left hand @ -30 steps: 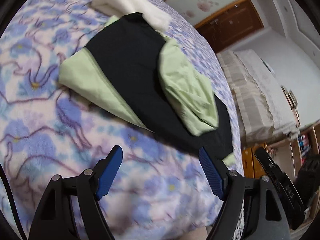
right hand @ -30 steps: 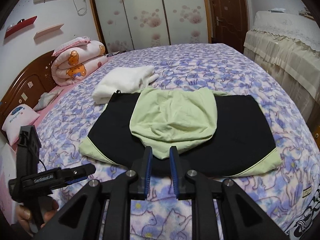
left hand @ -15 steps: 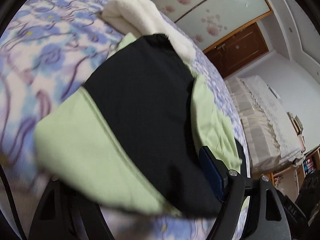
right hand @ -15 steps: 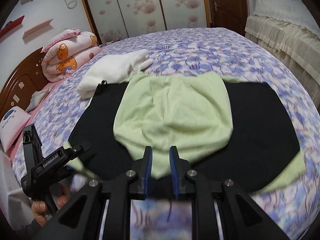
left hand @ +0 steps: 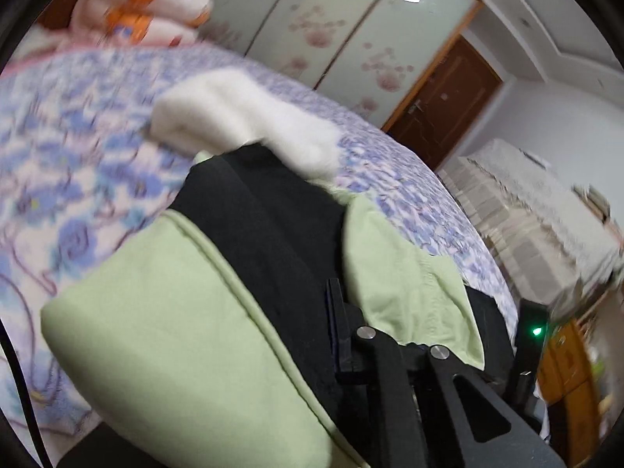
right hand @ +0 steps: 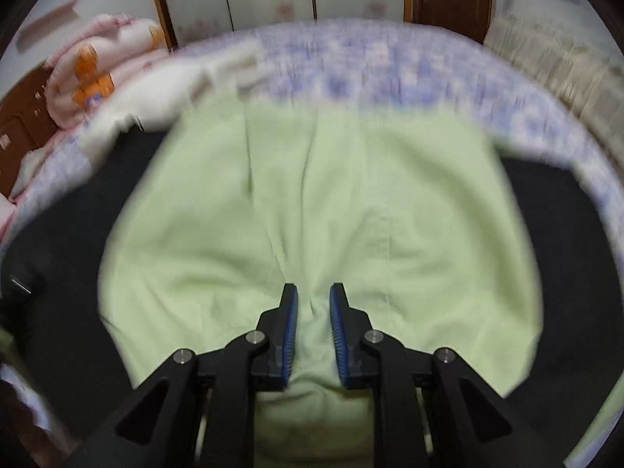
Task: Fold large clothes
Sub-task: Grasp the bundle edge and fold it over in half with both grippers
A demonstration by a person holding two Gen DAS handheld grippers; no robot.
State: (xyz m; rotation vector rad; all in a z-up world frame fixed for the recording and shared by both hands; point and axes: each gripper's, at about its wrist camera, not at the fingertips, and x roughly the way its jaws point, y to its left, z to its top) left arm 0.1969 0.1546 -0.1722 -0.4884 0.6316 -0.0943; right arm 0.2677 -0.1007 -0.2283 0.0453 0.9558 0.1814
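Jacket on bed: soft, limp, light, sags unless held by edges. Left tongs just clamped on black-green end; right tongs near-shut, hood cloth between, grip unclear

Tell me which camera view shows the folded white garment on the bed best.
The left wrist view: the white garment lies whole beyond the black and green garment, only slightly blurred. The right wrist view shows it as a smeared white patch at the upper left, its outline lost to motion blur.
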